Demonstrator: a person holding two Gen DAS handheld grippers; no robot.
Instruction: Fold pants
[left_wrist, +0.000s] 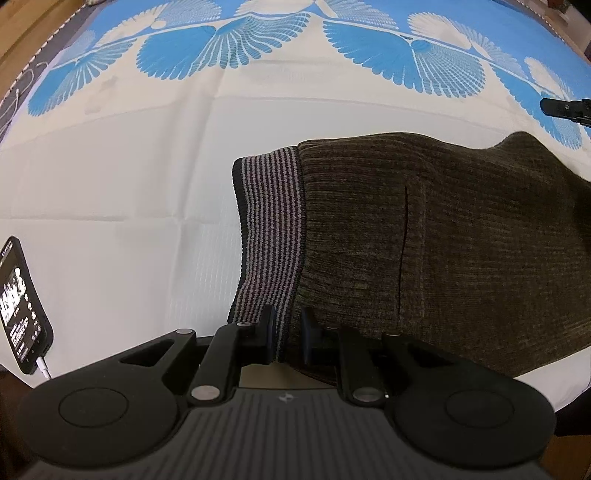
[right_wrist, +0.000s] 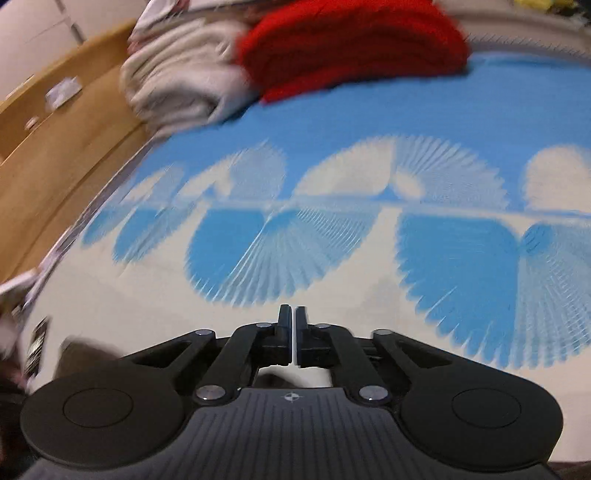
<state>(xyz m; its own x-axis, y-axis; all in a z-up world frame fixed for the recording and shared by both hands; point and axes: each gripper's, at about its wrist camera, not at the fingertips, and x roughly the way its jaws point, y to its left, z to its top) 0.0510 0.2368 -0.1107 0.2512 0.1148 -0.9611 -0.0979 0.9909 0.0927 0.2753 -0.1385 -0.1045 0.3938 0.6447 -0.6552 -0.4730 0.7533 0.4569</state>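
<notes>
My left gripper pinches the pants at the striped waistband, the firmest hold on soft, floppy knit; my right gripper, apparently empty, is closed.

The pants lie on the sheet, a phone well to their left.

Left wrist view steeply down, close over pants; right view shallower; shared blue-white sheet
</notes>
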